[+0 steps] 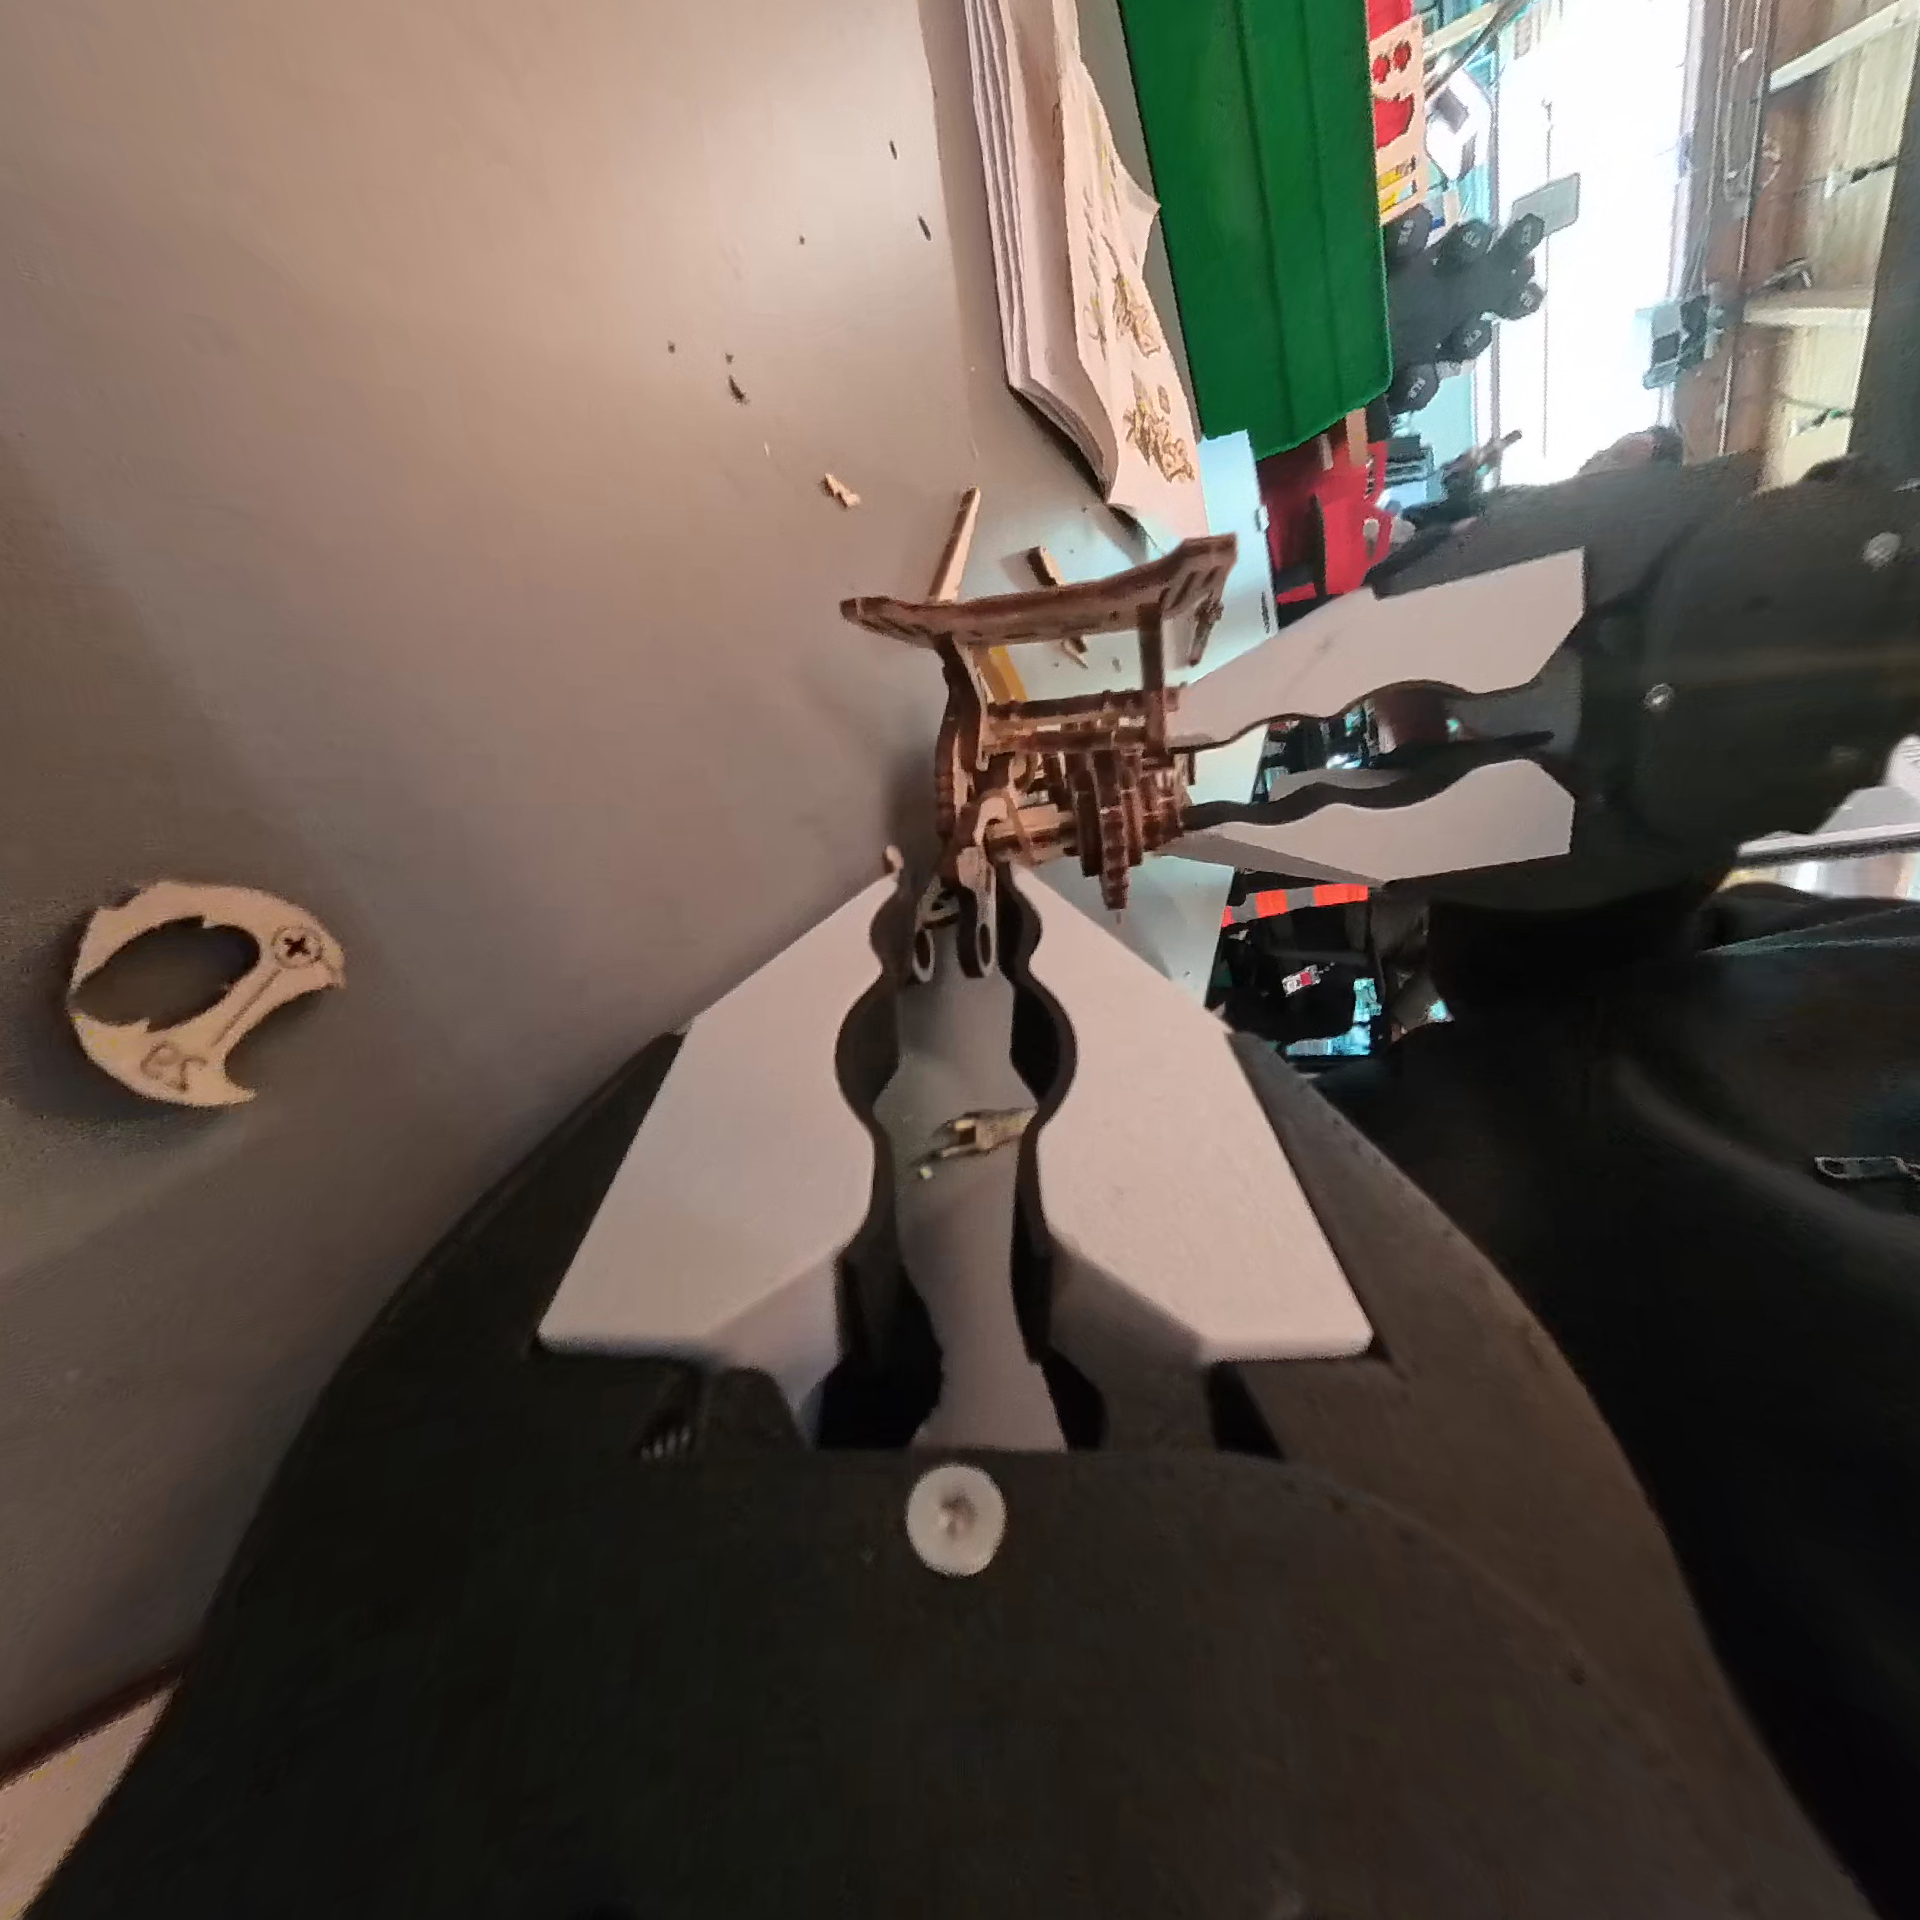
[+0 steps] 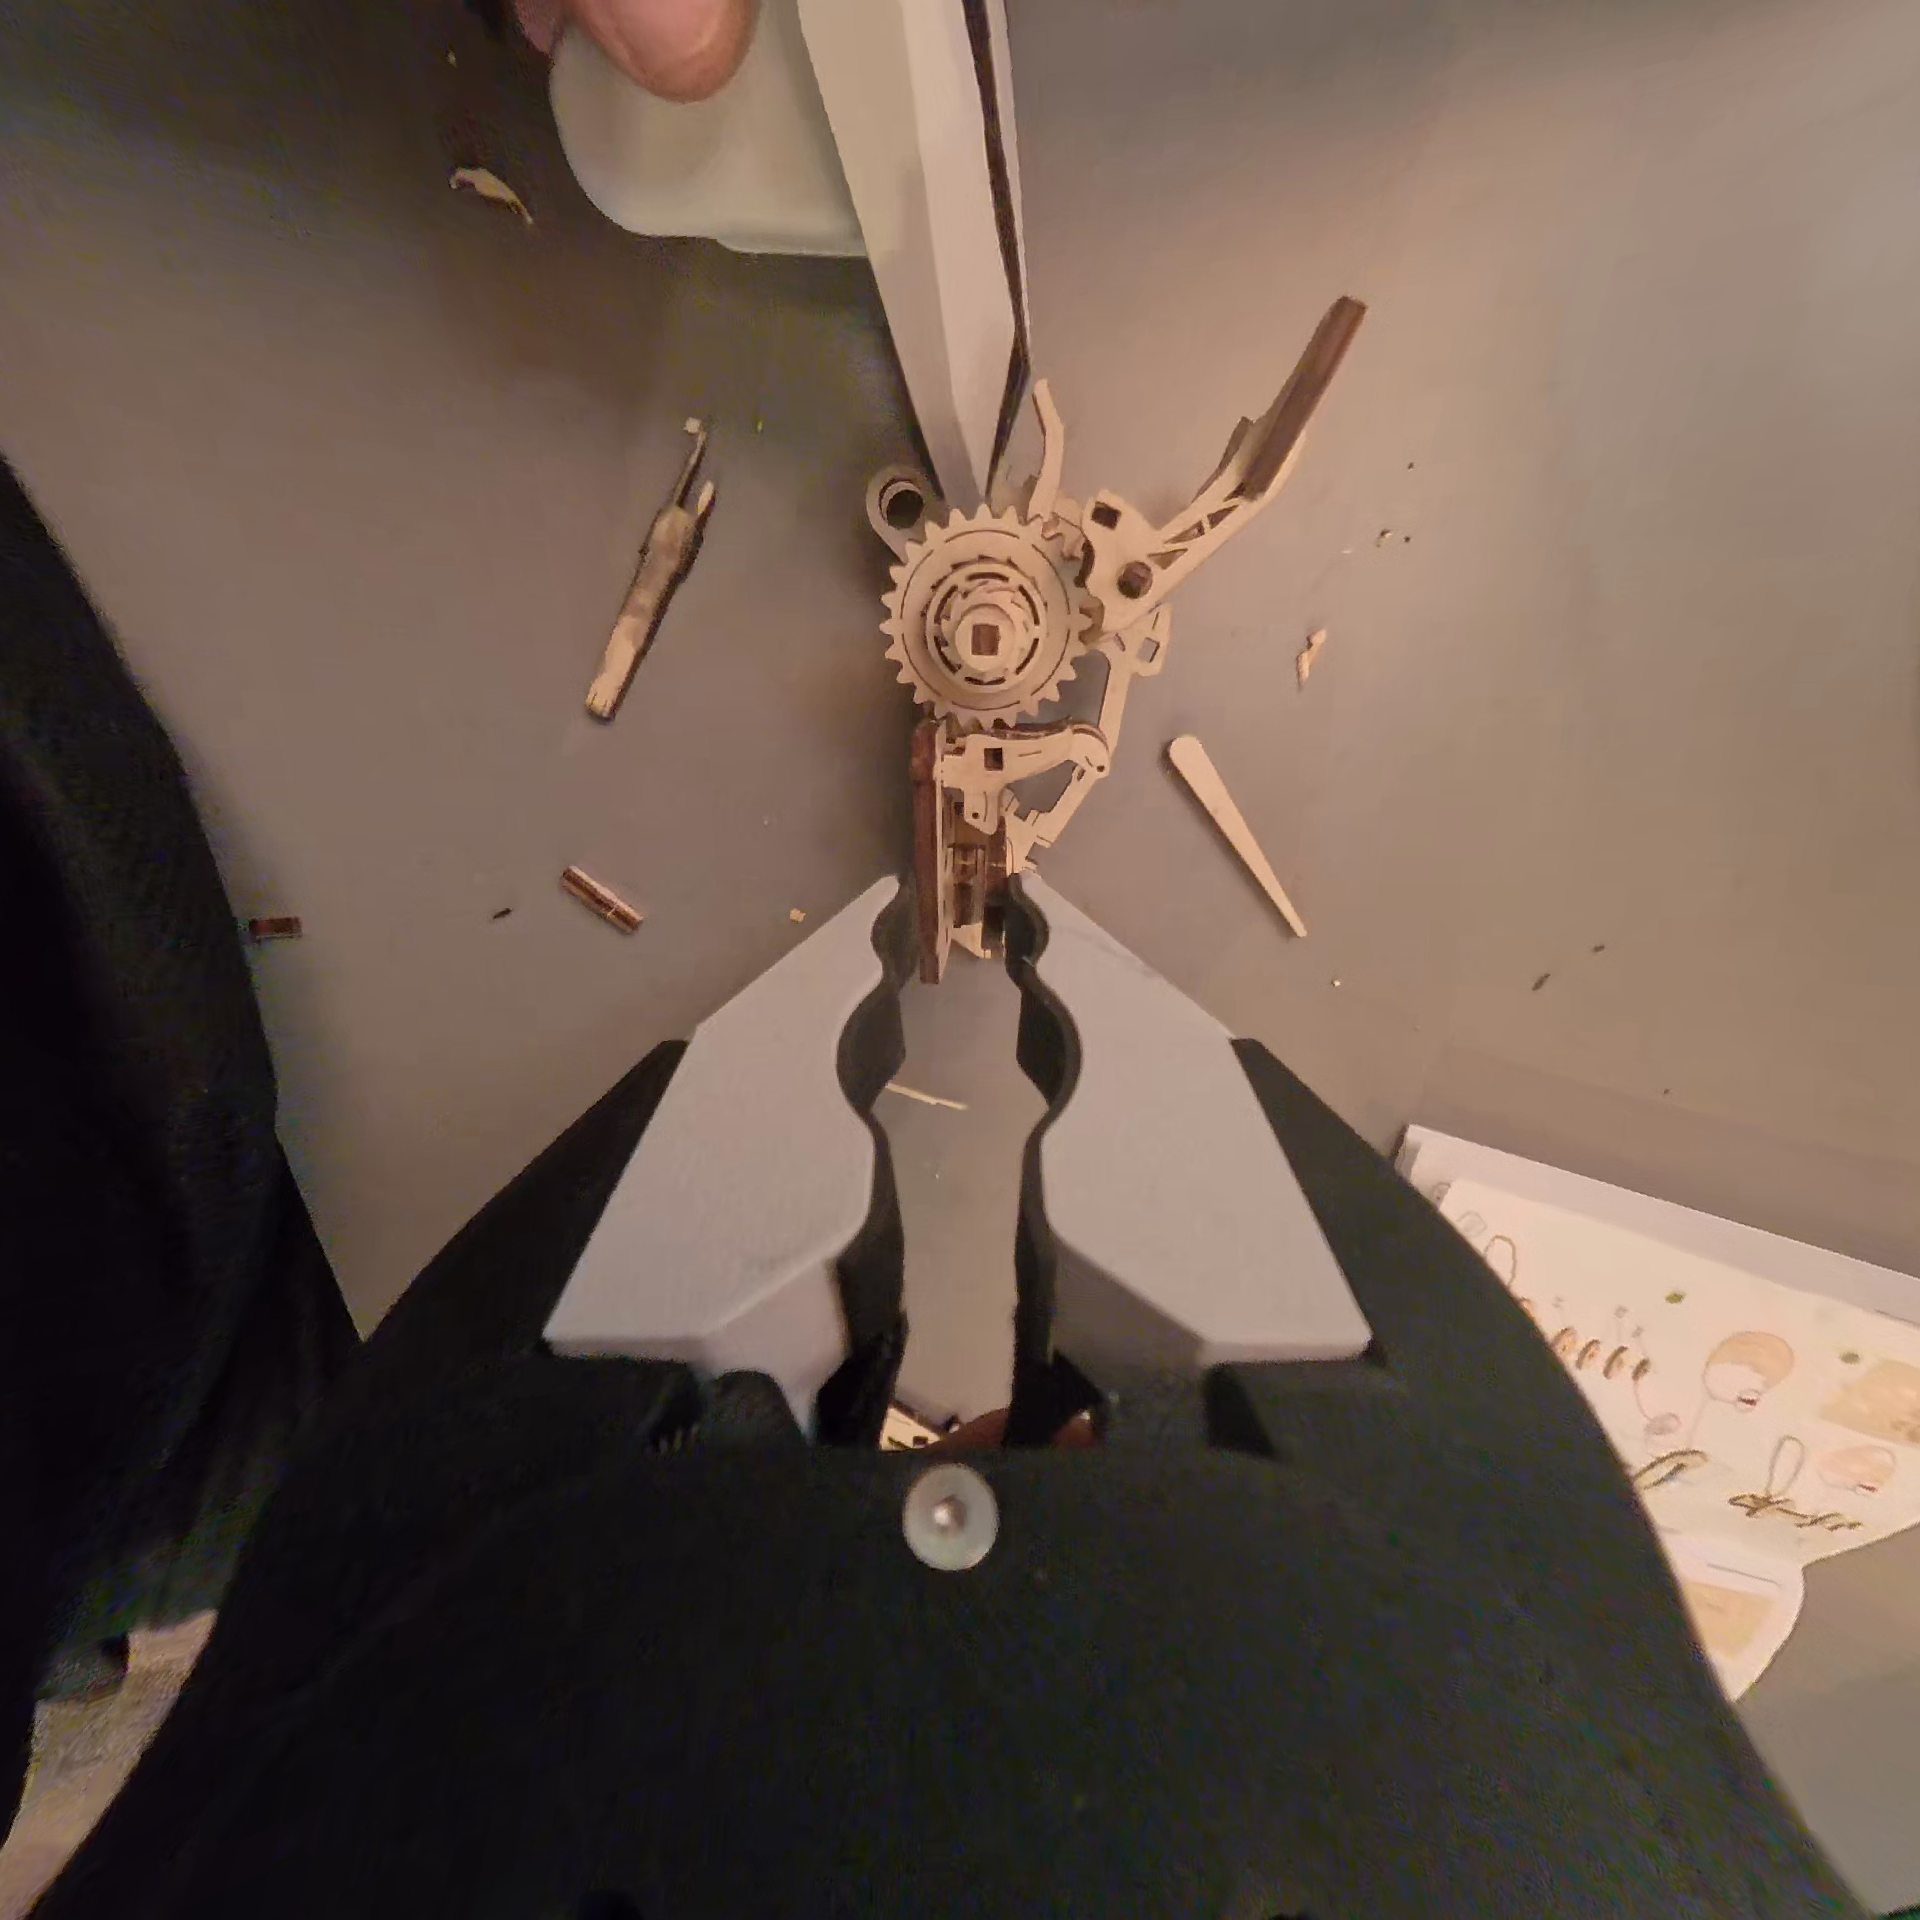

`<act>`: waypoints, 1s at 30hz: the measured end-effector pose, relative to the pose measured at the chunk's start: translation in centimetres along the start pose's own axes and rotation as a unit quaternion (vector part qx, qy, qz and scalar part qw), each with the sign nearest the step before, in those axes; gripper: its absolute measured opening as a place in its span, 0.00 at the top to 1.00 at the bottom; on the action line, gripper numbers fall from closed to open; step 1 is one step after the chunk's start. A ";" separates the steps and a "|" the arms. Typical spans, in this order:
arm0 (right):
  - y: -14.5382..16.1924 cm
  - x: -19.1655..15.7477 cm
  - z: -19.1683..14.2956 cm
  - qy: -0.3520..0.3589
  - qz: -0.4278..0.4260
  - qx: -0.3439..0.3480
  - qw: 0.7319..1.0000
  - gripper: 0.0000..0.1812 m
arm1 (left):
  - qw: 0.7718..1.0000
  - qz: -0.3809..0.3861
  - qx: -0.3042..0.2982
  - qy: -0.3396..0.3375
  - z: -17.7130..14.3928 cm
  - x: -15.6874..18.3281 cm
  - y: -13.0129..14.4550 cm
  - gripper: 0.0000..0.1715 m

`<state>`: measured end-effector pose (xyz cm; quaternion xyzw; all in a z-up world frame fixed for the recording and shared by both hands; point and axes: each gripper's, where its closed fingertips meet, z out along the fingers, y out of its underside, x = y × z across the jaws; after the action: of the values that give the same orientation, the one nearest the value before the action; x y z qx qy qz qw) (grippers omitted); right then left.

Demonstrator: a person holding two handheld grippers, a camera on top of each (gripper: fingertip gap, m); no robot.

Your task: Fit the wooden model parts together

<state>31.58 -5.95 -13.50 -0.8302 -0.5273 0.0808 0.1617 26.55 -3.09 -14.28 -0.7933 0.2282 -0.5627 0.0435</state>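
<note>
**Both hand-held grippers clamped on wooden model above grey tabletop**

Left hand-held gripper fills the near part of the left wrist view, fingertips pinched on a dark link piece at the lower end of the wooden model. Right hand-held gripper likewise fills its own view, fingertips closed on a brown-edged end section of the same model. Model is held between the two, off the surface as far as the views show. In the left wrist view the right hand-held gripper comes in from the right side, gripping the gear stack.

Grey tabletop lies behind everything. Green box stands at its far edge, open instruction booklet just beside it. Same booklet shows lower right in the right wrist view.

Toothed gear faces the right camera, a forked arm reaching up-right from it. Curved cut-out wooden piece lies flat, well apart from the model. Tapered wooden stick rests near the model. Small splinters and offcuts scattered around. Fingertip of a person presses the left gripper's pale body at top.
</note>
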 end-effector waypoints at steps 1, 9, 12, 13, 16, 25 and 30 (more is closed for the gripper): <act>0.0 0.0 0.0 -0.002 -0.002 -0.006 1.000 0.93 | 1.000 0.007 -0.008 -0.007 0.1 -0.1 0.2 0.93; 0.3 0.0 0.6 -0.007 -0.023 -0.069 0.997 0.93 | 0.999 0.027 -0.024 -0.007 0.6 -0.1 0.4 0.95; 0.2 0.0 0.8 0.004 -0.036 -0.062 0.997 0.93 | 0.999 0.025 -0.026 0.005 0.5 0.1 0.4 0.96; 0.2 -0.1 0.9 0.003 -0.038 -0.052 0.998 0.92 | 0.999 0.025 -0.026 0.006 0.5 0.1 0.5 0.96; 0.4 -0.6 0.6 -0.008 -0.016 -0.020 1.000 0.90 | 0.999 0.029 -0.026 0.006 0.5 0.2 0.6 0.96; 0.1 -1.0 -0.9 0.056 -0.023 0.056 0.997 0.89 | 0.999 0.031 -0.023 0.005 0.6 0.2 0.6 0.97; -0.4 -0.5 -1.6 0.089 -0.023 0.079 0.993 0.96 | 0.999 0.031 -0.022 0.005 0.7 0.2 0.6 0.97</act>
<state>31.49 -6.51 -11.92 -0.8062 -0.5221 0.0444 0.2748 27.00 -3.84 -14.59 -0.7840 0.2653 -0.5596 0.0419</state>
